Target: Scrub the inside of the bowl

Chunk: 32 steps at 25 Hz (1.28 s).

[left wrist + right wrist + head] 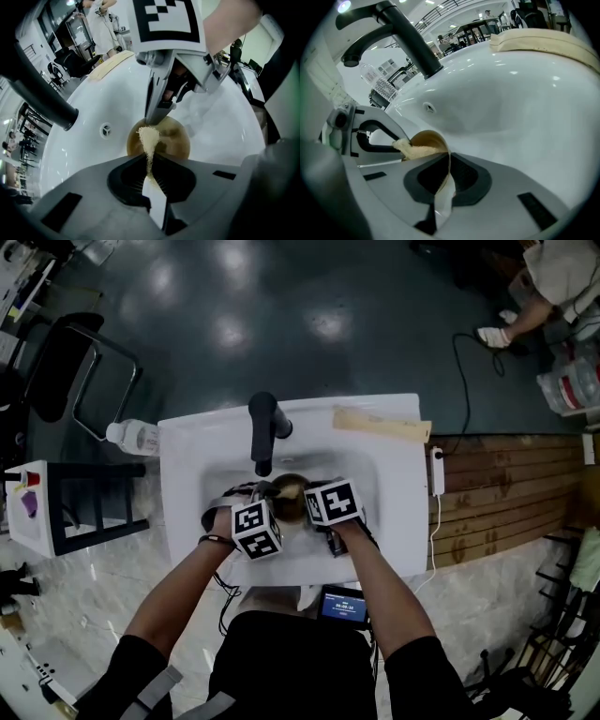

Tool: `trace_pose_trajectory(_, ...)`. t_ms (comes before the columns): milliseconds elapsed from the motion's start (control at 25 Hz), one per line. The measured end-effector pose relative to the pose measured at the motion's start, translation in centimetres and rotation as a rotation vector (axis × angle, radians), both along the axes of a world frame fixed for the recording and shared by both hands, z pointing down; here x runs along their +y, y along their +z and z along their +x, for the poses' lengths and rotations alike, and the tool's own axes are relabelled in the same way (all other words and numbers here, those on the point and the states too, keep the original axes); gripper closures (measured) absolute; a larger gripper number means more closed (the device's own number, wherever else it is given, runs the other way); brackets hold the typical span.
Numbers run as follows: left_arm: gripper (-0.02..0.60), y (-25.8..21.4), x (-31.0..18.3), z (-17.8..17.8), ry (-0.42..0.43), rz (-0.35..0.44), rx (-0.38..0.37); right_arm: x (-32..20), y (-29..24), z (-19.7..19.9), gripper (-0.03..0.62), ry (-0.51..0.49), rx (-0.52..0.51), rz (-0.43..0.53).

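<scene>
White sink (187,456) at centre, black faucet (263,427) at its far rim, spout pointing into the basin. Brown bowl (291,498) sits in the basin below the spout. Left gripper (265,514) and right gripper (316,505) meet over the bowl, marker cubes uppermost and close together; jaws hidden beneath the cubes. Plastic bottle (136,437) lies just off the sink's left corner. Beige strip (380,425) rests on the far right rim. Wooden planks (506,493) on the floor to the right. Black chair (66,367) at upper left. A seated person (553,287) at upper right, partly cut off.
</scene>
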<state>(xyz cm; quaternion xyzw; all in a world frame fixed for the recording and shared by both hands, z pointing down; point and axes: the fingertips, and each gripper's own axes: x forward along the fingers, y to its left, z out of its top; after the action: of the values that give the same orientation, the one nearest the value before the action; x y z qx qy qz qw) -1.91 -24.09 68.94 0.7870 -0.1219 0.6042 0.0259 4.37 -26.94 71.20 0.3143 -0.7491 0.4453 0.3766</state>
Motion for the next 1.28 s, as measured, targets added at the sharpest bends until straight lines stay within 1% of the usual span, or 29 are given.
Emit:
trace_pose_trajectory(80, 0.557, -0.7, 0.8, 0.6, -0.035, -0.031, 0.05, 0.0, 0.1, 0.0, 0.572, 0.008, -0.001, -0.007)
trace_pose_trajectory(160, 0.557, -1.4, 1.4, 1.0, -0.097, -0.062, 0.112, 0.0, 0.1, 0.0, 0.572, 0.018, -0.008, -0.014)
trace_pose_trajectory(240, 0.557, -2.3, 1.8, 1.1, -0.2, -0.102, 0.199, -0.1, -0.2, -0.1, 0.571, 0.037, -0.037, -0.018)
trace_pose_trajectory(360, 0.557, -3.3, 2.1, 0.6, -0.395, -0.175, 0.339, -0.2, -1.2, -0.4, 0.567, 0.062, -0.109, -0.015)
trace_pose_trajectory(400, 0.557, -3.6, 2.1, 0.2, -0.446, -0.187, 0.365, -0.4, -1.5, -0.5, 0.533, 0.063, -0.126, -0.009)
trace_pose_trajectory(480, 0.557, -4.0, 2.1, -0.6, -0.512, -0.186, 0.392, -0.9, -2.3, -0.5, 0.502, 0.057, -0.137, 0.015)
trace_pose_trajectory(600, 0.558, -5.0, 2.2, -1.3, -0.574, -0.168, 0.447, -1.4, -3.5, 0.0, 0.497, 0.037, -0.129, 0.064)
trace_pose_trajectory(800, 0.557, -7.3, 2.8, -1.4, -0.696, -0.155, 0.604, -0.6, -6.3, 0.9, 0.499, -0.032, -0.149, 0.136)
trace_pose_trajectory(1040, 0.557, -10.9, 4.2, -1.7, -0.774, -0.102, 0.762, 1.2, -11.4, 1.7, 0.5, -0.158, -0.19, 0.273)
trace_pose_trajectory(1080, 0.557, -11.6, 4.4, -1.9, -0.792, -0.092, 0.794, 1.6, -12.3, 2.0, 0.509, -0.179, -0.188, 0.303)
trace_pose_trajectory(1120, 0.557, -12.3, 4.7, -2.0, -0.809, -0.081, 0.828, 1.8, -13.0, 2.4, 0.556, -0.195, -0.183, 0.334)
trace_pose_trajectory(1160, 0.557, -13.1, 5.1, -2.1, -0.824, -0.07, 0.862, 2.1, -13.7, 2.8, 0.577, -0.207, -0.177, 0.364)
trace_pose_trajectory(1280, 0.557, -15.2, 6.7, -2.5, -0.856, -0.039, 0.965, 3.4, -15.5, 3.7, 0.585, -0.242, -0.172, 0.425)
